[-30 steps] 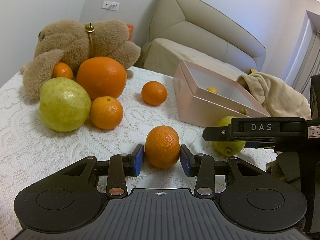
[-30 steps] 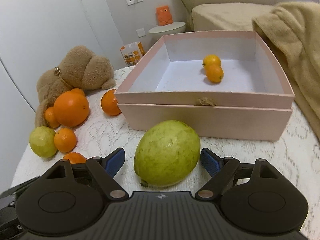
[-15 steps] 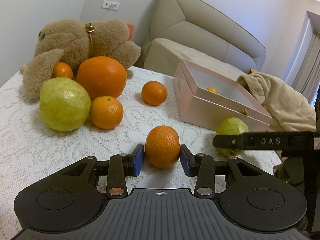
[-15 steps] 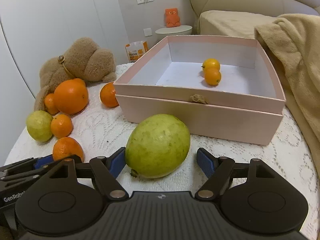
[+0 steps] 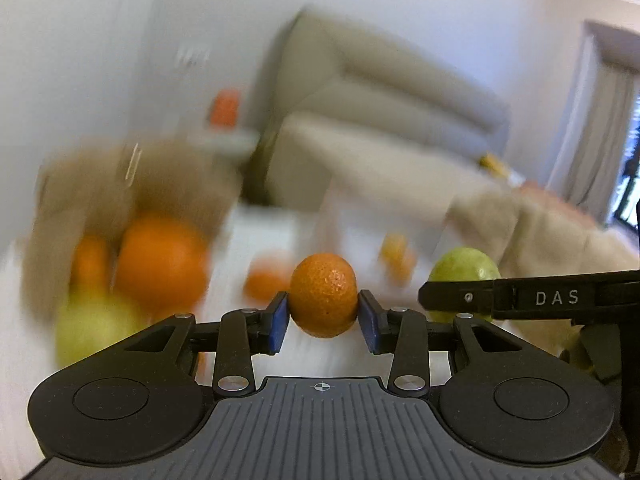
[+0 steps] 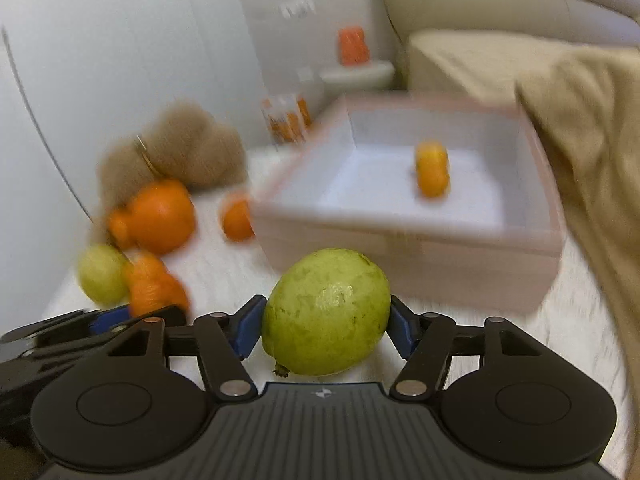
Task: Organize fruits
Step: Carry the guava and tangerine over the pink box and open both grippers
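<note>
My left gripper (image 5: 323,318) is shut on a small orange tangerine (image 5: 323,294) and holds it above the table. My right gripper (image 6: 326,330) is shut on a green guava (image 6: 326,318), also lifted; the guava also shows in the left wrist view (image 5: 464,264). The pink box (image 6: 408,240) stands ahead of the right gripper with two small oranges (image 6: 431,168) inside. Both views are blurred by motion.
On the white lace tablecloth at left lie a large orange (image 6: 160,216), a second guava (image 6: 100,278), and several tangerines (image 6: 236,220). A brown plush toy (image 6: 180,152) sits behind them. A beige blanket (image 6: 592,140) lies right of the box. A sofa stands behind.
Both grippers have closed on their fruits and lifted them off the table. Both cameras are now moving fast, blurring the background.
</note>
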`<state>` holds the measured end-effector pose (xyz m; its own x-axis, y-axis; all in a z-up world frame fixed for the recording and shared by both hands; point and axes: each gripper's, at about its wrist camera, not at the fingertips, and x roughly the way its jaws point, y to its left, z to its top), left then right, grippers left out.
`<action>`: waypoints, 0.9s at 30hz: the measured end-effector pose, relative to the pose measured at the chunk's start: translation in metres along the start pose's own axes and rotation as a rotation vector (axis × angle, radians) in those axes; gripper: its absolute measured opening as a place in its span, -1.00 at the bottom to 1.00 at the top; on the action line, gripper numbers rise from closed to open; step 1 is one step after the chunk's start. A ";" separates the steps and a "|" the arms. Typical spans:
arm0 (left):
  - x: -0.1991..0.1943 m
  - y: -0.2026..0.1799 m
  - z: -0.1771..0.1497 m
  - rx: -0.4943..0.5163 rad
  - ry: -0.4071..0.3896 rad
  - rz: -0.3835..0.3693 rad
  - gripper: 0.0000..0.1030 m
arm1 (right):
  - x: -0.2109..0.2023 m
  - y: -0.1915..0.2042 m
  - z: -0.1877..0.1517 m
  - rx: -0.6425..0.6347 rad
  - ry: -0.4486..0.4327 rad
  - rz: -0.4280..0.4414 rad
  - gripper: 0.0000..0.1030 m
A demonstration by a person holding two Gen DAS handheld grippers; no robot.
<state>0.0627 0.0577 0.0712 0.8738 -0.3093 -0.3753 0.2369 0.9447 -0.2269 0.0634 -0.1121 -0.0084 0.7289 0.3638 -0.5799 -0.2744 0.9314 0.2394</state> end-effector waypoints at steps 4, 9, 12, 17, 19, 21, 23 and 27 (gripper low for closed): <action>0.005 -0.026 0.074 0.053 -0.128 -0.076 -0.17 | -0.051 0.004 0.076 -0.046 -0.178 0.009 0.24; 0.045 -0.046 0.120 0.099 -0.061 -0.064 -0.17 | -0.083 0.000 0.175 -0.097 -0.287 -0.122 0.24; 0.087 -0.048 0.110 0.052 0.128 -0.136 -0.17 | -0.073 -0.012 0.203 -0.130 -0.235 -0.180 0.25; 0.133 -0.064 0.057 0.118 0.302 -0.159 -0.17 | -0.002 -0.048 0.192 -0.112 0.048 -0.218 0.25; 0.144 -0.070 0.039 0.150 0.344 -0.147 -0.16 | 0.030 -0.063 0.175 -0.109 0.148 -0.238 0.25; 0.152 -0.073 0.027 0.194 0.381 -0.138 -0.15 | 0.058 -0.074 0.160 -0.109 0.215 -0.262 0.24; 0.155 -0.076 0.018 0.242 0.406 -0.128 -0.15 | 0.080 -0.081 0.149 -0.119 0.258 -0.282 0.24; 0.154 -0.071 0.010 0.239 0.380 -0.147 -0.21 | 0.117 -0.077 0.138 -0.209 0.334 -0.347 0.26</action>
<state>0.1841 -0.0556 0.0382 0.6169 -0.4179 -0.6669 0.4769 0.8726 -0.1057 0.2564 -0.1430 0.0126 0.5684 -0.0130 -0.8226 -0.1969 0.9687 -0.1514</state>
